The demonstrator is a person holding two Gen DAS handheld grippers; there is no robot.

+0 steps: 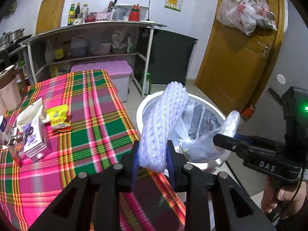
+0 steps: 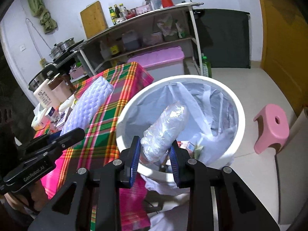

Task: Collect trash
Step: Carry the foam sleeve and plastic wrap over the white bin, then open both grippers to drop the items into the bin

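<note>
I have 2 pieces of trash in hand and the step is the drop into the white bin (image 2: pixel 238 115). My left gripper (image 1: pixel 153 159) has its jaws closed partway on a white foam net sleeve (image 1: pixel 163 123), pinched near its lower end so most of it stands up toward 12 o'clock. My right gripper (image 2: pixel 156 154) has its jaws closed partway on a crumpled clear plastic wrap (image 2: pixel 165 129), which also juts up and forward. In the right view the wrap already hangs over the lined mouth of the bin, so I judge it can be let go there. The foam sleeve is less sure: in the left view its base sits over the edge of the plaid-covered counter (image 1: pixel 86 115), with the bin at 1 o'clock. I should carry it further toward the bin's middle before opening, and tip it forward so the tall, light end falls inside rather than catching the rim. More trash waits on the counter at 9 o'clock: a purple carton (image 1: pixel 32 136) and a yellow packet (image 1: pixel 57 117).
</note>
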